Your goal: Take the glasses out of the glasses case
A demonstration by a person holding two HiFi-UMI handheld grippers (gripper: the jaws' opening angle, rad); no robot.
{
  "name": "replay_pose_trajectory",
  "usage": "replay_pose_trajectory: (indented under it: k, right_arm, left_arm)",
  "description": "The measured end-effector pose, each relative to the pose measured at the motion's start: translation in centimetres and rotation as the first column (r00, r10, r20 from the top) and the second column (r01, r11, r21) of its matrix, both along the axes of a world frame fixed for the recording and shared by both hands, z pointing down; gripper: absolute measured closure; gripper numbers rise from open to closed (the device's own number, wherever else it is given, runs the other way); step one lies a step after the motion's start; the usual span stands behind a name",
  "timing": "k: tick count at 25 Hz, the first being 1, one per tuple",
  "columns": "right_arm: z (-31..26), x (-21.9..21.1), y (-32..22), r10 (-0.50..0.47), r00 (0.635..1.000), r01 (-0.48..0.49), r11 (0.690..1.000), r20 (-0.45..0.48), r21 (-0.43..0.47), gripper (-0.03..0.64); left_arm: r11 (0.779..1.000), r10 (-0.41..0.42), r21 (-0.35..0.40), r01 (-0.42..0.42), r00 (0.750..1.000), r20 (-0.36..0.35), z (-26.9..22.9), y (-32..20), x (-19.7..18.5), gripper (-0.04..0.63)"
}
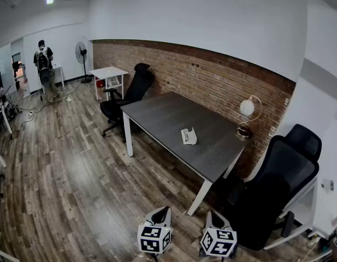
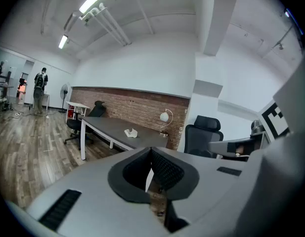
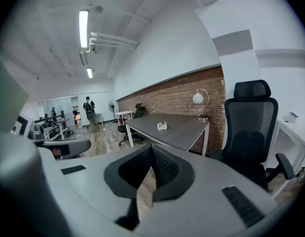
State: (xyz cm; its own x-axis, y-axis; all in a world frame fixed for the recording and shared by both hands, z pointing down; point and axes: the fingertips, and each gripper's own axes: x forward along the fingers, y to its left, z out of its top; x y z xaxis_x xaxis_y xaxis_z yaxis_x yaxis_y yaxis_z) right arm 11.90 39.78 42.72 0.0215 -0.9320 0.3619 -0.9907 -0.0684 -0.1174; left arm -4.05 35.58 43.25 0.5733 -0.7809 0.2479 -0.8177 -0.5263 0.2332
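Observation:
A small white glasses case (image 1: 188, 136) lies near the middle of the dark grey table (image 1: 157, 113). It is too far off to make out any glasses in it. Both grippers hang low at the bottom of the head view, well short of the table. The left gripper (image 1: 160, 216) and the right gripper (image 1: 214, 219) each have their jaws pressed together with nothing between them. The case shows far ahead in the left gripper view (image 2: 130, 132) and the right gripper view (image 3: 162, 126), beyond the shut jaws of the left gripper (image 2: 151, 152) and the right gripper (image 3: 151, 148).
A globe desk lamp (image 1: 247, 113) stands at the table's far right corner by the brick wall. One black office chair (image 1: 280, 184) is close on the right, another (image 1: 130, 94) at the table's far end. Further back are a small white table (image 1: 108, 72), a fan (image 1: 81, 53) and a person (image 1: 44, 64).

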Motion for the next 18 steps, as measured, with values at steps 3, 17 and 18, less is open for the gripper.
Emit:
replay_pose_trajectory:
  k: [3, 17, 18]
  right_arm:
    - [0.0, -0.2, -0.2, 0.000, 1.000, 0.000, 1.000, -0.006, 0.002, 0.584]
    - [-0.9, -2.3, -3.6, 0.025, 1.000, -0.026, 0.999, 0.010, 0.047, 0.584]
    - [-0.4, -2.4, -3.6, 0.030, 0.999, -0.030, 0.999, 0.019, 0.038, 0.584]
  left_arm:
    - [1.000, -0.007, -0.010, 0.006, 1.000, -0.011, 0.3, -0.3, -0.4, 0.578]
    - [1.000, -0.008, 0.005, 0.009, 1.000, -0.027, 0.0, -3.8, -3.2, 0.578]
    - [1.000, -0.002, 0.005, 0.002, 1.000, -0.022, 0.1, -3.8, -3.3, 0.578]
